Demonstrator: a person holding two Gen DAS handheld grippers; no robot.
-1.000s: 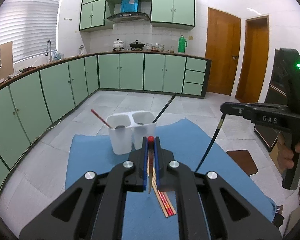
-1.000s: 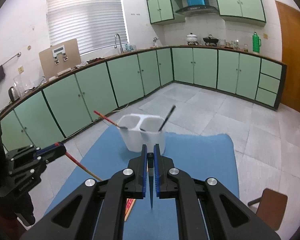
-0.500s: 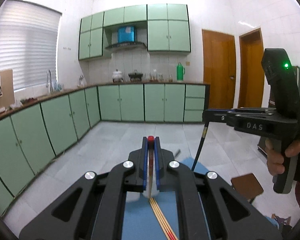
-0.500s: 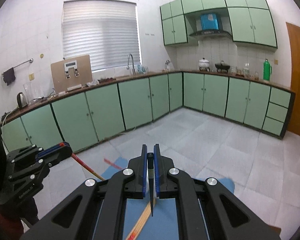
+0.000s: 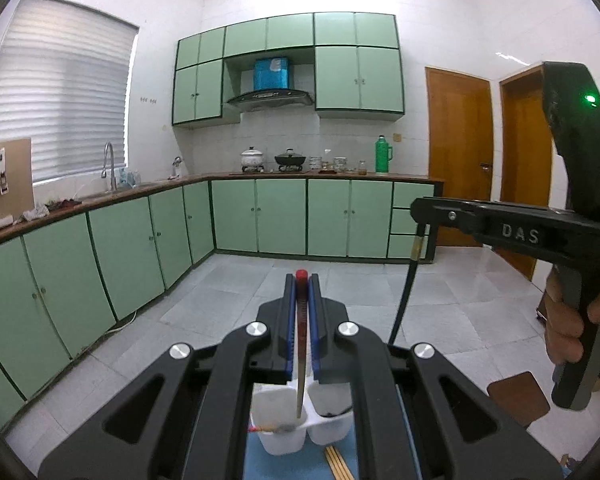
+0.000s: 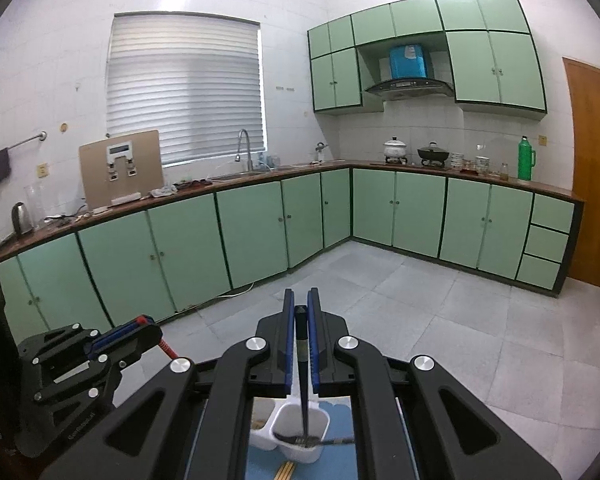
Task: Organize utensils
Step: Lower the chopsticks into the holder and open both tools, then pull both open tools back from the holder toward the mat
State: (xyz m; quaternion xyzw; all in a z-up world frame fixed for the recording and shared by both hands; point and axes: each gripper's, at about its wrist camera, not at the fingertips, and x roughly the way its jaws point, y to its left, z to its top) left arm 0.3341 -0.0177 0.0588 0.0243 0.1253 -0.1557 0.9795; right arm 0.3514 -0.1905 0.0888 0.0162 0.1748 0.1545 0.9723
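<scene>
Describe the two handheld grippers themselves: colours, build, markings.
Both are black, with skeletal linkage arms, silver round bolts and blue-padded fingers. The right gripper bears white "DAS" lettering, a green indicator light on its handle and a pistol grip in a bare hand. The left gripper matches it.

Each wrist camera looked forward along its own closed fingers, held high and close above the white two-cup holder (image 5: 300, 424). Both views shared that holder, the blue mat (image 6: 340, 468) and the green kitchen cabinets (image 6: 420, 216).
</scene>
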